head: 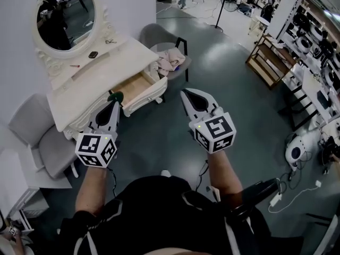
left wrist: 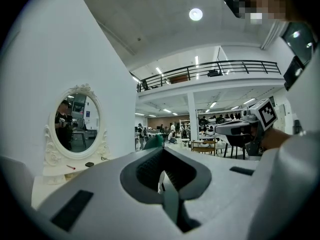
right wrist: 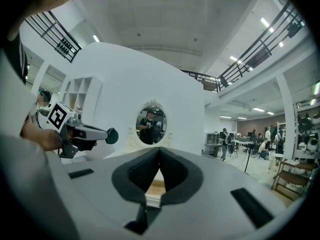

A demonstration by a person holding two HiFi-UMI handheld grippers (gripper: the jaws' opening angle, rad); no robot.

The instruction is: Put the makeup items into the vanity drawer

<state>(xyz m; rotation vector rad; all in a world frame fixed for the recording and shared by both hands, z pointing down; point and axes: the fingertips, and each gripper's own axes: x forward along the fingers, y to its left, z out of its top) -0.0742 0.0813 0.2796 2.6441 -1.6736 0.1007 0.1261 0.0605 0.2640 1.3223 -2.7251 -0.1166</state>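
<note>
The white vanity [head: 101, 84] stands at the upper left with its drawer [head: 134, 86] pulled open; the wooden inside looks bare. On the top lie a small dark compact [head: 93, 54], a thin red stick [head: 74, 65] and a small dark item [head: 110, 41]. My left gripper [head: 113, 101] hovers just in front of the drawer, shut on a small dark-green round item [head: 116, 95], which also shows at the jaw tips as the green item [left wrist: 154, 142] and from the side [right wrist: 112, 135]. My right gripper [head: 184, 93] is shut with nothing in it, over the floor right of the drawer.
An oval mirror [head: 66, 15] tops the vanity. A grey chair [head: 37, 137] stands at its left, and another chair holding a pink cloth [head: 171, 60] at its right. Cables and a power strip [head: 276, 198] lie on the floor; shelving [head: 271, 57] is further right.
</note>
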